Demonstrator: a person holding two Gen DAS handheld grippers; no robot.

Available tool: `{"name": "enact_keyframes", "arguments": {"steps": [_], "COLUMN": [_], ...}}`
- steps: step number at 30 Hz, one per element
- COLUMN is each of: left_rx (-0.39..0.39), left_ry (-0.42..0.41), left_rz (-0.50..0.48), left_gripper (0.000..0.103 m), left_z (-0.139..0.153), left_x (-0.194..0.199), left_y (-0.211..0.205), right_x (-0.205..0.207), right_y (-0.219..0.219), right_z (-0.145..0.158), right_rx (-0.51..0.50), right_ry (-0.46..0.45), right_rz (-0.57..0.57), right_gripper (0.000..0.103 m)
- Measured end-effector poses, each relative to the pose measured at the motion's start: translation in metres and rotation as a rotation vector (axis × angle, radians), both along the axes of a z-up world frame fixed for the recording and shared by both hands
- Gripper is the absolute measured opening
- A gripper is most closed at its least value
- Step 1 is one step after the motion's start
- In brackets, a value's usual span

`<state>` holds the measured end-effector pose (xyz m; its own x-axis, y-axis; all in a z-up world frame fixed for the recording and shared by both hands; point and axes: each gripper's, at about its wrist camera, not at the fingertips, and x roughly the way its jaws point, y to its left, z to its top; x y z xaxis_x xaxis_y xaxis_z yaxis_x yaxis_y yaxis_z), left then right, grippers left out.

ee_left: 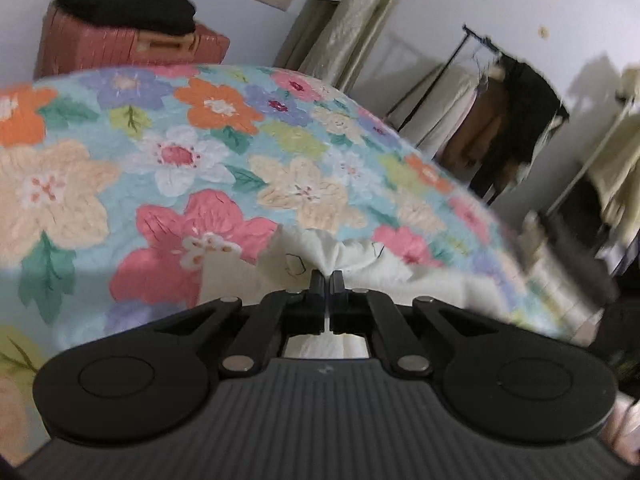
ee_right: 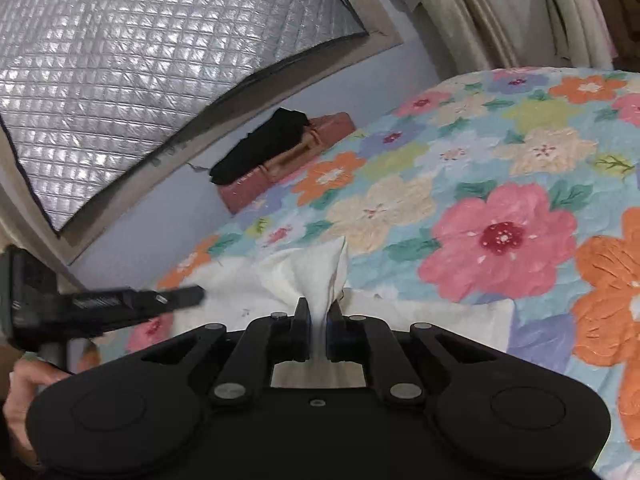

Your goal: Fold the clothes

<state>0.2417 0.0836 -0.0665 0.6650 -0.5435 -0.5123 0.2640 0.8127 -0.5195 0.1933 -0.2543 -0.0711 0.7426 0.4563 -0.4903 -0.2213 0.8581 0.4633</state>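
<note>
While pinched shut, each hand-held gripper (ee_left: 328, 276) (ee_right: 319, 305) holds white garment (ee_left: 384, 268) (ee_right: 316, 268) bunched ahead.

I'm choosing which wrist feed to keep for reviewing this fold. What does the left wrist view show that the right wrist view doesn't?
Only the left wrist view shows the clothes rack with hanging garments. Only the right wrist view shows the quilted silver window cover, the left gripper from the side, and a hand. Both show the white garment pinched in their own gripper, left and right, on the floral bedspread, plus the pink suitcase.
</note>
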Motion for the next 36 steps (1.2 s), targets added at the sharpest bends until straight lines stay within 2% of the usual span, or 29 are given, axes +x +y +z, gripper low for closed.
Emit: {"name": "enact_keyframes", "arguments": {"steps": [2, 5, 6, 8, 10, 12, 16, 17, 18, 19, 20, 21, 22, 23, 26, 27, 28, 30, 32, 33, 34, 35, 36], "left_rx": [0.042, 0.147, 0.172, 0.162, 0.192, 0.188, 0.155, 0.146, 0.132, 0.119, 0.119, 0.130, 0.151, 0.187, 0.249, 0.235, 0.208, 0.153, 0.110, 0.118, 0.131, 0.145, 0.154], "left_ry": [0.024, 0.077, 0.086, 0.065, 0.004, -0.034, -0.005, 0.003, 0.017, 0.039, 0.066, 0.097, 0.112, 0.106, 0.062, 0.057, 0.055, 0.057, 0.076, 0.067, 0.051, 0.036, 0.026], "left_rz": [0.001, 0.013, 0.013, 0.020, 0.053, 0.051, 0.010, -0.001, -0.020, -0.042, -0.064, -0.092, -0.106, -0.106, -0.089, -0.079, -0.074, -0.064, -0.052, -0.042, -0.031, -0.021, -0.006], "left_gripper": [0.002, 0.002, 0.002, 0.002, 0.002, 0.002, 0.007, 0.014, 0.029, 0.040, 0.063, 0.070, 0.070, 0.070, 0.069, 0.062, 0.056, 0.022, 0.015, 0.008, 0.006, 0.005, 0.003], "left_z": [-0.010, -0.032, -0.037, -0.034, -0.019, -0.006, 0.002, 0.002, 0.000, -0.004, -0.009, -0.015, -0.021, -0.025, -0.034, -0.035, -0.036, -0.038, -0.040, -0.039, -0.037, -0.036, -0.033], "left_x": [0.007, 0.023, 0.028, 0.033, 0.029, 0.025, 0.018, 0.015, 0.011, 0.008, 0.005, 0.003, 0.000, -0.003, -0.015, -0.017, -0.018, -0.020, -0.020, -0.021, -0.023, -0.025, -0.026], "left_y": [-0.005, -0.012, -0.013, -0.008, -0.005, -0.001, 0.002, 0.003, 0.003, 0.004, 0.003, 0.001, -0.001, -0.003, -0.003, -0.001, 0.002, 0.007, 0.009, 0.009, 0.008, 0.007, 0.007], "right_x": [0.012, 0.028, 0.030, 0.032, 0.031, 0.030, 0.027, 0.029, 0.032, 0.034, 0.037, 0.037, 0.036, 0.034, 0.013, 0.002, -0.010, -0.025, -0.033, -0.033, -0.030, -0.027, -0.025], "right_y": [-0.001, -0.007, -0.009, -0.012, -0.006, -0.006, -0.010, -0.010, -0.009, -0.008, -0.007, -0.009, -0.012, -0.014, -0.028, -0.033, -0.038, -0.037, -0.026, -0.017, -0.007, 0.004, 0.011], "right_z": [-0.013, -0.035, -0.036, -0.034, -0.028, -0.026, -0.021, -0.021, -0.021, -0.021, -0.022, -0.021, -0.021, -0.020, -0.010, -0.004, 0.001, 0.003, 0.001, -0.002, -0.007, -0.013, -0.015], "right_rx": [-0.014, -0.007, -0.003, 0.006, -0.064, -0.054, -0.020, -0.030, -0.044, -0.058, -0.072, -0.075, -0.076, -0.076, -0.023, 0.007, 0.037, 0.052, 0.018, -0.030, -0.092, -0.159, -0.214], "right_ry": [0.080, 0.203, 0.207, 0.198, 0.160, 0.140, 0.093, 0.092, 0.094, 0.096, 0.098, 0.112, 0.129, 0.146, 0.144, 0.132, 0.120, 0.122, 0.140, 0.150, 0.161, 0.169, 0.165], "right_rz": [-0.011, -0.056, -0.061, -0.066, -0.059, -0.058, -0.069, -0.071, -0.071, -0.072, -0.073, -0.084, -0.098, -0.112, -0.138, -0.144, -0.149, -0.094, -0.011, 0.011, 0.033, 0.050, 0.054], "right_gripper": [0.007, 0.008, 0.008, 0.008, 0.008, 0.008, 0.008, 0.008, 0.008, 0.011, 0.017, 0.022, 0.038, 0.047, 0.052, 0.054, 0.061, 0.067, 0.076, 0.079, 0.080, 0.069, 0.049]}}
